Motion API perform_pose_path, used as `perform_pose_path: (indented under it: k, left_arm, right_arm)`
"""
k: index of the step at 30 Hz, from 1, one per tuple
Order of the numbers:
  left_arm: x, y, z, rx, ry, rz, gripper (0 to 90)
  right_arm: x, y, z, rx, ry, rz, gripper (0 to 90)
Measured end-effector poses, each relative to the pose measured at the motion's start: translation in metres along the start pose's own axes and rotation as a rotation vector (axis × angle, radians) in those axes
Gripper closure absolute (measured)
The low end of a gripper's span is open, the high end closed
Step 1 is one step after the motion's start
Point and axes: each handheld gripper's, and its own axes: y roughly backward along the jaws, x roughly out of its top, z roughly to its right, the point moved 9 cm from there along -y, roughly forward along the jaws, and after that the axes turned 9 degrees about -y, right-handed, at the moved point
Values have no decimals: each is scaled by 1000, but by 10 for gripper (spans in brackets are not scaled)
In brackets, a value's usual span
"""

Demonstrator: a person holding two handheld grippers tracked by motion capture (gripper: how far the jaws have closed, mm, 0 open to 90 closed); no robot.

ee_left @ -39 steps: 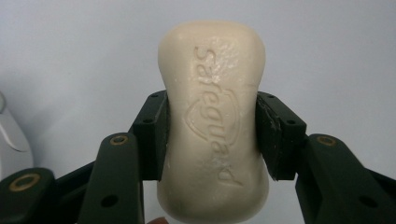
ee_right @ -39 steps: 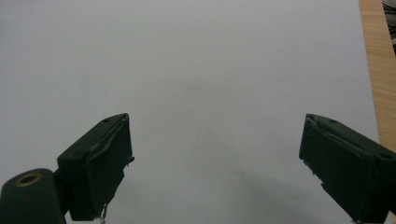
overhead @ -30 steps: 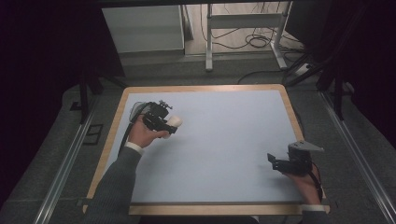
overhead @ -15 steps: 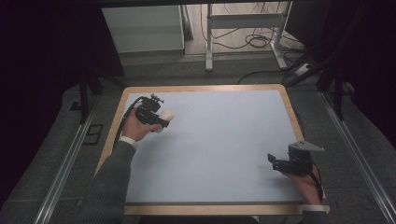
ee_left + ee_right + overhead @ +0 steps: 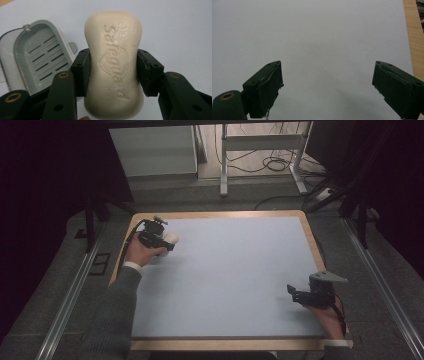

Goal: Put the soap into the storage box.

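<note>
L tongs: clamped on cream embossed soap bar, far-left over desk | grey slotted plastic soap dish just beside | R tongs: wide, nothing held | pale blue desk, wood rim; dark room, metal frame legs behind

Blue-topped table, grey soap dish resting on it.

Brand "Safeguard" embossed along face of cream soap bar, over shield emblem; bar sits between left tool pads. No other readable text.
</note>
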Motion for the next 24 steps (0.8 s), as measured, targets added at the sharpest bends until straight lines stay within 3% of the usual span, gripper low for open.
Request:
perform_pose_path:
  k: [9, 12, 24]
  left_arm:
    - [-5, 0, -22, 6, 70, 7, 494]
    - [-8, -1, -28, 9, 82, -11, 494]
    - [-7, -1, -48, 42, 135, -8, 494]
  right_arm:
    - [-1, -1, 0, -2, -1, -5, 92]
    - [-1, -1, 0, -2, 0, -5, 92]
    - [-2, -2, 0, -10, 6, -10, 92]
